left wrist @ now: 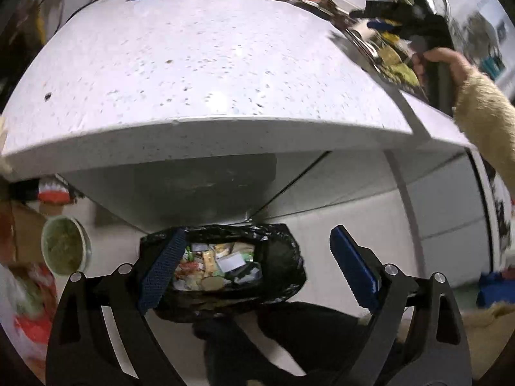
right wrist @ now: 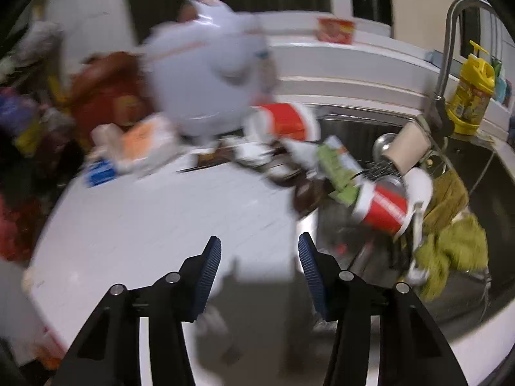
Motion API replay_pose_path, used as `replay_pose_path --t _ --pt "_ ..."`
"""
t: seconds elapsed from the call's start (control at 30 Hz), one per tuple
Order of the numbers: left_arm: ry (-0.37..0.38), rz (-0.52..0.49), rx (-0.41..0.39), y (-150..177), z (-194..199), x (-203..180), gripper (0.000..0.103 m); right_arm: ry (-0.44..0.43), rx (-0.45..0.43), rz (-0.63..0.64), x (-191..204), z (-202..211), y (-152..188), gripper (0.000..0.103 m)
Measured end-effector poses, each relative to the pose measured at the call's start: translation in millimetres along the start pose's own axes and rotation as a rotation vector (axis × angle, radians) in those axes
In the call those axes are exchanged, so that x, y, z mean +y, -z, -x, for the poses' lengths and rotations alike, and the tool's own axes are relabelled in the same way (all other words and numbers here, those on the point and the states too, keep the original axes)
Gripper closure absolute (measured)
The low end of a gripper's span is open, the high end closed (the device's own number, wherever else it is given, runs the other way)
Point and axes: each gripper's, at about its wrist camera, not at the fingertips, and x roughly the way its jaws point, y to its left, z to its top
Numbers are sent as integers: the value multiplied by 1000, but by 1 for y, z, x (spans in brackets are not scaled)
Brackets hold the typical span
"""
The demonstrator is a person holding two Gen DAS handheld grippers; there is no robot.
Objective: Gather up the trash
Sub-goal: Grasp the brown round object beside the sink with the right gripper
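A white speckled tabletop (left wrist: 199, 64) filled the left wrist view, pale floor (left wrist: 354, 225) below toward 5 o'clock. In the right wrist view, a steel sink (right wrist: 347, 128) and curved faucet (right wrist: 450, 32) sat toward 2 o'clock.

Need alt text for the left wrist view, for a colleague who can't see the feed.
The open, empty left gripper hangs above a black-lined trash bin holding wrappers, on the floor below a white speckled counter. At upper right, a hand holds the other gripper over the counter's cluttered far edge.
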Motion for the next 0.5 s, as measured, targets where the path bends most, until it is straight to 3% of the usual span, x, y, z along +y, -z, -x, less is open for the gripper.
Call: replay_pose_path --t 0.2,0.37,0.5 --pt "-44 60 -13 1 9 4 14 82 86 13 -21 -56 -25 56" --pt "-64 87 -24 -5 11 3 14 68 106 -4 -26 -71 -34 69" --pt "-66 67 -38 -13 13 -7 14 56 97 2 -30 -65 -34 70"
